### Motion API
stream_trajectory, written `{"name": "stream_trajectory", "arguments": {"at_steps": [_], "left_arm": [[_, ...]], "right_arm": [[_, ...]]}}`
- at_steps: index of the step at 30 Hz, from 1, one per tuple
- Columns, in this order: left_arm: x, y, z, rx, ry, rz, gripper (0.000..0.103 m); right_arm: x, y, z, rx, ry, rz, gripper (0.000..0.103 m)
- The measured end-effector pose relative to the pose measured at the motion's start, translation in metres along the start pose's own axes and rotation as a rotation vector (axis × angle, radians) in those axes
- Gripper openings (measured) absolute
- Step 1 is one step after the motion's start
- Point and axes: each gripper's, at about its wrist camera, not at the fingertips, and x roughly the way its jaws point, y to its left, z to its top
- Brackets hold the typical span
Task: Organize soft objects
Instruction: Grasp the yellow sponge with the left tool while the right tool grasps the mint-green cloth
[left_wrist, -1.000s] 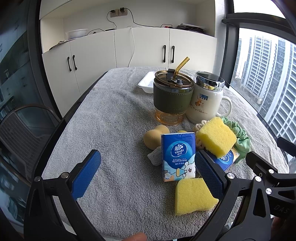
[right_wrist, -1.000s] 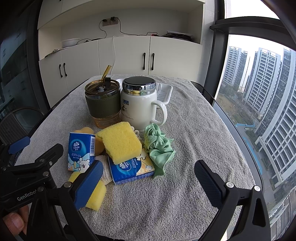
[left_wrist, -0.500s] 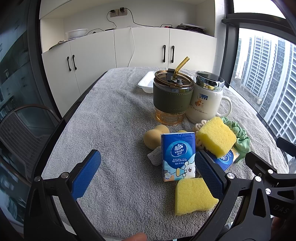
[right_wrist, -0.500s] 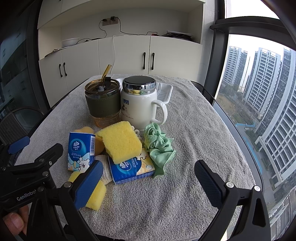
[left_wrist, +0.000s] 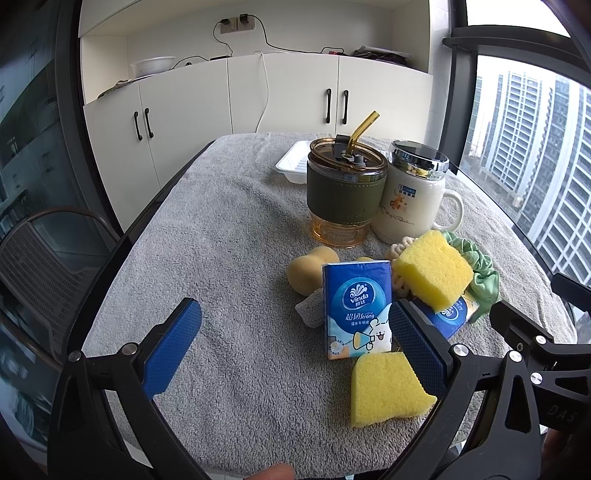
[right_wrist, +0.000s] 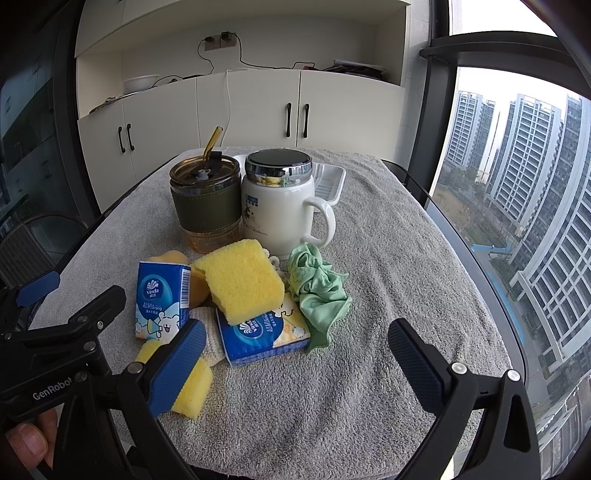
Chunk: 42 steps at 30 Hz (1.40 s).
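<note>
Grey towel-covered table (right_wrist: 388, 258) — soft items heaped before two cups.
Your left gripper (left_wrist: 295, 343) and right gripper (right_wrist: 297, 354) both gape, holding nothing; yellow sponge (right_wrist: 243, 280) rests atop blue tissue pack (right_wrist: 264, 338), green cloth (right_wrist: 316, 291) beside.

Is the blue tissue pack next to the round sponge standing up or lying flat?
Standing up. The tissue pack shows its whole front upright, leaning against the pile behind it.

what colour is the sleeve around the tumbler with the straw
Dark olive green sleeve, clearest in the left wrist view.
</note>
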Motion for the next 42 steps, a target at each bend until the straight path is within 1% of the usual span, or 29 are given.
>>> {"name": "stream_trajectory", "arguments": {"at_steps": [4,7,9,11,13,15,16,18,22,24,27,30,37,39,41,42], "left_arm": [[0.001,0.005,-0.005,0.004,0.004,-0.021,0.103],[0.004,0.01,-0.012,0.019,0.038,-0.072,0.103],[0.003,0.011,-0.019,0.048,0.056,-0.113,0.103],[0.004,0.01,-0.029,0.082,0.079,-0.14,0.103],[0.006,0.009,-0.039,0.104,0.116,-0.197,0.102],[0.007,0.004,-0.046,0.123,0.148,-0.271,0.102],[0.006,0.0,-0.047,0.141,0.155,-0.295,0.102],[0.005,-0.012,-0.048,0.18,0.152,-0.314,0.102],[0.018,-0.033,-0.047,0.239,0.178,-0.299,0.102],[0.028,-0.039,-0.047,0.246,0.212,-0.308,0.102],[0.039,-0.047,-0.048,0.249,0.243,-0.317,0.102],[0.045,-0.047,-0.046,0.221,0.268,-0.314,0.102],[0.057,-0.049,-0.035,0.168,0.277,-0.279,0.102],[0.061,-0.05,-0.034,0.176,0.276,-0.266,0.101],[0.059,-0.052,-0.034,0.191,0.267,-0.255,0.092],[0.057,-0.051,-0.033,0.187,0.256,-0.274,0.074]], "right_arm": [[-0.005,-0.005,-0.001,-0.003,-0.012,0.019,0.101],[-0.002,-0.011,0.001,0.0,-0.013,0.064,0.101],[-0.001,-0.014,0.0,-0.007,-0.017,0.095,0.101],[0.002,-0.016,-0.004,-0.027,-0.013,0.119,0.101],[0.011,-0.017,-0.007,-0.057,0.014,0.142,0.101],[0.025,-0.024,-0.009,-0.052,0.062,0.185,0.1],[0.031,-0.028,-0.008,-0.04,0.088,0.21,0.099],[0.044,-0.037,-0.005,-0.016,0.126,0.241,0.097],[0.055,-0.041,0.002,-0.028,0.13,0.249,0.097],[0.059,-0.039,0.003,-0.041,0.134,0.272,0.097],[0.065,-0.037,0.004,-0.051,0.139,0.29,0.097],[0.069,-0.041,0.004,-0.034,0.14,0.303,0.096],[0.071,-0.042,0.001,-0.017,0.127,0.328,0.096],[0.07,-0.043,-0.001,-0.017,0.121,0.327,0.096],[0.068,-0.045,-0.002,-0.015,0.113,0.322,0.096],[0.068,-0.047,-0.002,-0.012,0.11,0.322,0.096]]}}
